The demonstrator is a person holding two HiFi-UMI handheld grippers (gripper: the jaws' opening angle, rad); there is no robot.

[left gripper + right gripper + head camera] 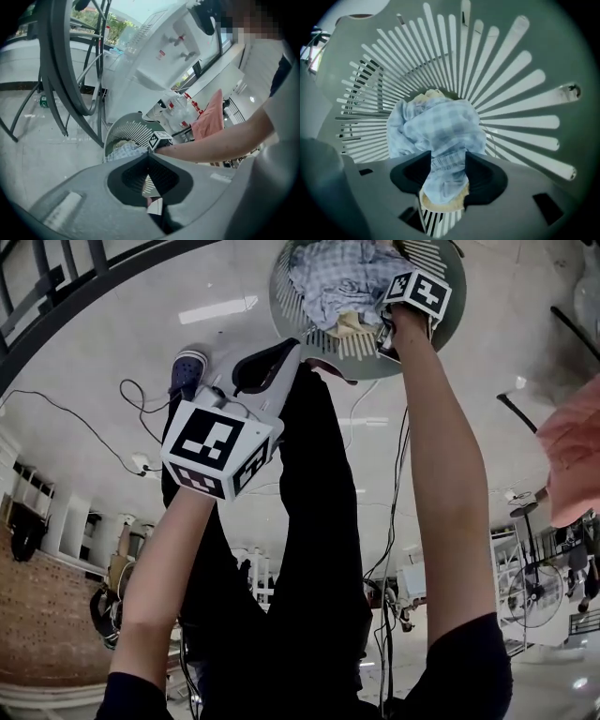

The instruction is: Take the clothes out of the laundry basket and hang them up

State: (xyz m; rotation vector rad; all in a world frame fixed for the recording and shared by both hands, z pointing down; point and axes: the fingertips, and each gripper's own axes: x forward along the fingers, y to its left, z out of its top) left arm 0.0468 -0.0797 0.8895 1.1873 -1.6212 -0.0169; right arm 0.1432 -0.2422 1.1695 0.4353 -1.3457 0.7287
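1. Glossy pale floor (pixel 112 343) fills the head view, with thin cables lying across it. At the top stands a round, slatted laundry basket (pixel 452 306) holding a blue checked garment (pixel 337 282) and a cream cloth (pixel 354 324). The right gripper (pixel 384 329) reaches down into the basket, touching the garment. The left gripper (pixel 289 349) is held lower in the frame, well apart from the basket, over the person's black trousers (pixel 319 521). A pink cloth (pixel 572 451) shows at the right edge.

2. Left gripper view: the left gripper (pixel 149 157) has its jaws pressed together at the tips, with nothing between them. Beyond it the basket (pixel 126 131) sits on the floor with the checked garment (pixel 124 151) inside. The person's bare arm (pixel 220 143) stretches to the basket. Dark curved rack bars (pixel 61 70) rise on the left, and the pink cloth (pixel 211 117) hangs on the right.

3. Right gripper view: the right gripper (pixel 447 157) is inside the basket (pixel 520 117), its jaws pinching a gathered fold of the checked garment (pixel 440 126). The cream cloth (pixel 454 199) peeks out just beneath that fold. The rest of the garment lies bunched on the basket's bottom.
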